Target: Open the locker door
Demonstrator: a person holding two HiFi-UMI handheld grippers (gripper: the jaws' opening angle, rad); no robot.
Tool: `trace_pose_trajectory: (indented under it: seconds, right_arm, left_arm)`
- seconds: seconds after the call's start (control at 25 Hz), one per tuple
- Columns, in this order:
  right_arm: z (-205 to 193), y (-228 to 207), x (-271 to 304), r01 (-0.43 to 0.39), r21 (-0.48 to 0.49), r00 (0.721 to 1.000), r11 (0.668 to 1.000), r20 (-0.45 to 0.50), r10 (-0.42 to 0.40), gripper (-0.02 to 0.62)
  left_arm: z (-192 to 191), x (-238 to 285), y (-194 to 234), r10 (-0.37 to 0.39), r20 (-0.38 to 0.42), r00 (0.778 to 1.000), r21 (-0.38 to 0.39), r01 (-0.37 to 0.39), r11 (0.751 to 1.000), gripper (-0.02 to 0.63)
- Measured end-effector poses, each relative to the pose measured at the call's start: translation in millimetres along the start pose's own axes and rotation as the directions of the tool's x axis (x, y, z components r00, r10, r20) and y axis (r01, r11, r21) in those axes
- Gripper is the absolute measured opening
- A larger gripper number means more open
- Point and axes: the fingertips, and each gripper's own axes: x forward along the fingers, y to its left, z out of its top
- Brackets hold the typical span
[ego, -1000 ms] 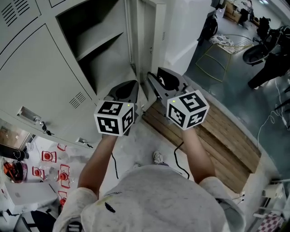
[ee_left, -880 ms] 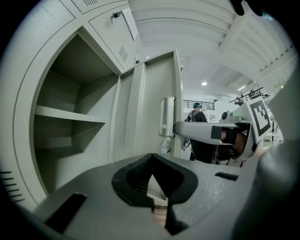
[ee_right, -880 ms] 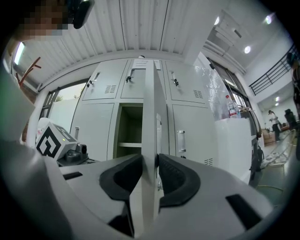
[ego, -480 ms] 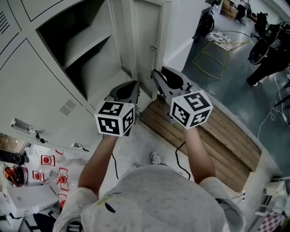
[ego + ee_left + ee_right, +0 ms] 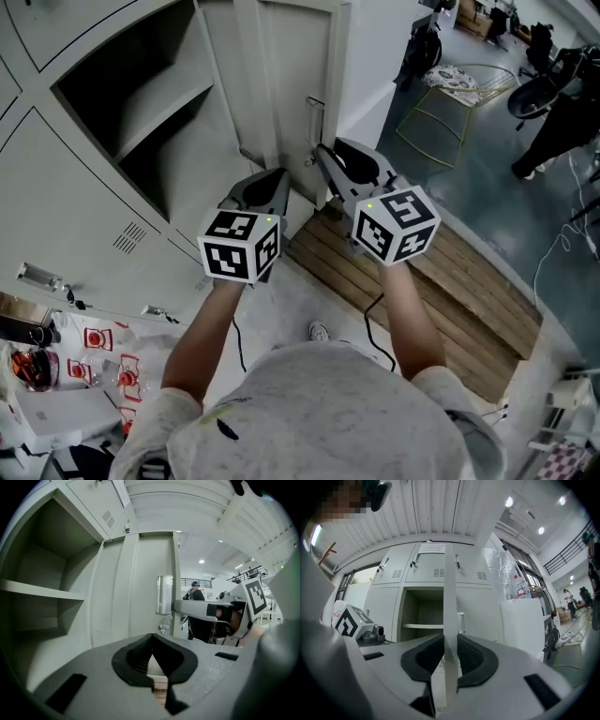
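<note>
Jaws of right gripper (image 5: 450, 645) pinch thin, flat sheet-metal locker door (image 5: 450, 592).

A wooden pallet (image 5: 441, 272) is laid on the floor (image 5: 300, 300) just beside the locker (image 5: 84, 216). Further off, a yellow wire frame (image 5: 427, 148) and a cable (image 5: 537, 277) are seen on it. A shelf (image 5: 159, 98) is fitted inside the locker.

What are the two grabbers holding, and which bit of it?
The right gripper pinches the locker door by its thin free edge. The left gripper holds nothing.
</note>
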Motion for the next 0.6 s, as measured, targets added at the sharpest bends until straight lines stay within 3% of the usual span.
trace_pose_trajectory:
  seconds: [0.6]
  right_arm:
    - [0,-52,10,-0.041,-0.002,0.999,0.999,0.010,0.041,0.083]
  left_arm:
    - [12,53,-10,0.020,0.015,1.000,0.015,-0.020,1.000,0.006]
